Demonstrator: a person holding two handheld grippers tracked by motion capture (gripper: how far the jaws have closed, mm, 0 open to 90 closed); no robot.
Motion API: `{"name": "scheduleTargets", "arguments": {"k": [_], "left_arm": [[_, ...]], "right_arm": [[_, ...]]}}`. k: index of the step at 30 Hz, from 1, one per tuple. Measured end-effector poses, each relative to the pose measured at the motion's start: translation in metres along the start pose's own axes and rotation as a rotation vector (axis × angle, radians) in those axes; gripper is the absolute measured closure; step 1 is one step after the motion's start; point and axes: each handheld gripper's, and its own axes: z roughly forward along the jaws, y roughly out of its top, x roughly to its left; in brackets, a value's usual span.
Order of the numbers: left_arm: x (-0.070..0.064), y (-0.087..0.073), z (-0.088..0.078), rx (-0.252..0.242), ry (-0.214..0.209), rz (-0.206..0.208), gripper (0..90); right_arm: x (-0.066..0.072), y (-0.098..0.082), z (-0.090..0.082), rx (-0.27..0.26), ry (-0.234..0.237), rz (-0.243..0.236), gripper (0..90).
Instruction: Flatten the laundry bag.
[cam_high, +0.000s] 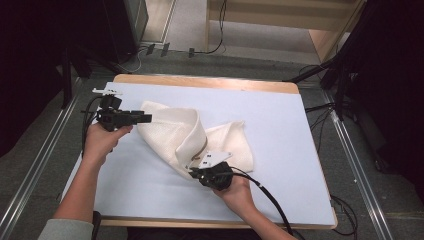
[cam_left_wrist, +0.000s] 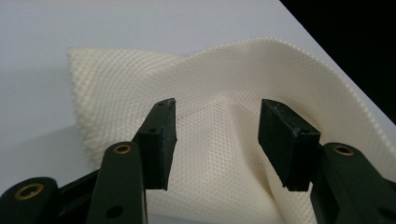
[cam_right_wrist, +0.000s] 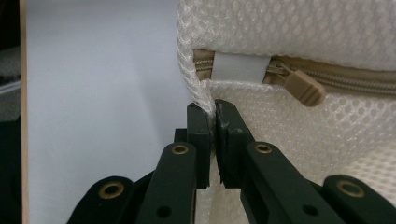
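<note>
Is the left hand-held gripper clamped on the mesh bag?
No, the left hand-held gripper has its jaws spread, with the mesh bag lying beyond them.

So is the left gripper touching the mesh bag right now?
Apart. The left gripper view shows the left gripper open, pads clear of the mesh bag.

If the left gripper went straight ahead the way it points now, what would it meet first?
Most likely the cream mesh bag: the left gripper has open jaws with nothing between them, aimed at the bag's raised fold just ahead. How near it lies is hard to judge.
</note>
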Motion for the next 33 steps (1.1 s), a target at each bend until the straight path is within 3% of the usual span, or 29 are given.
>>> {"name": "scheduleTargets", "arguments": {"k": [4, 5, 8, 12, 15, 17, 18, 19, 20, 21, 22, 27, 28, 30, 33], "left_arm": [[-0.023, 0.008, 0.011, 0.021, -0.03, 0.064, 47.8], [-0.023, 0.008, 0.011, 0.021, -0.03, 0.064, 47.7], [-0.041, 0.013, 0.024, 0.045, -0.059, 0.108, 47.4], [-0.054, 0.015, 0.033, 0.063, -0.072, 0.139, 47.2], [-0.064, 0.015, 0.046, 0.102, -0.085, 0.171, 47.3], [-0.069, 0.014, 0.054, 0.124, -0.091, 0.179, 53.9], [-0.072, 0.012, 0.062, 0.147, -0.112, 0.185, 61.7], [-0.072, 0.012, 0.062, 0.147, -0.112, 0.185, 71.8], [-0.073, 0.01, 0.065, 0.154, -0.113, 0.193, 71.8], [-0.072, 0.008, 0.068, 0.174, -0.122, 0.193, 82.3], [-0.068, 0.007, 0.069, 0.177, -0.123, 0.173, 87.8], [-0.055, 0.008, 0.058, 0.15, -0.128, 0.134, 88.8], [-0.053, 0.007, 0.055, 0.142, -0.124, 0.127, 88.8], [-0.05, 0.006, 0.052, 0.137, -0.118, 0.122, 88.8], [-0.046, 0.004, 0.048, 0.134, -0.113, 0.119, 88.7]], "right_arm": [[0.009, 0.0, 0.009, 0.016, 0.022, -0.028, 86.8], [0.011, 0.0, 0.011, 0.019, 0.022, -0.029, 86.8], [0.013, 0.0, 0.014, 0.015, 0.032, -0.024, 86.8], [0.017, 0.002, 0.018, 0.011, 0.05, -0.029, 86.8], [0.02, 0.002, 0.019, 0.011, 0.052, -0.036, 86.8], [0.022, 0.002, 0.02, 0.012, 0.056, -0.034, 86.6], [0.02, 0.002, 0.019, 0.009, 0.06, -0.029, 86.3], [0.02, 0.003, 0.018, 0.009, 0.063, -0.02, 86.0], [0.02, 0.003, 0.018, 0.009, 0.063, -0.02, 86.0], [0.019, 0.003, 0.016, 0.005, 0.063, -0.017, 85.5], [0.017, 0.004, 0.013, 0.002, 0.075, -0.005, 83.5], [0.013, 0.005, -0.002, -0.024, 0.081, -0.004, 74.7], [0.009, 0.004, -0.011, -0.045, 0.073, -0.003, 70.3], [0.006, 0.004, -0.016, -0.055, 0.074, 0.002, 68.5], [-0.005, 0.002, -0.039, -0.092, 0.063, 0.025, 65.4]]}}
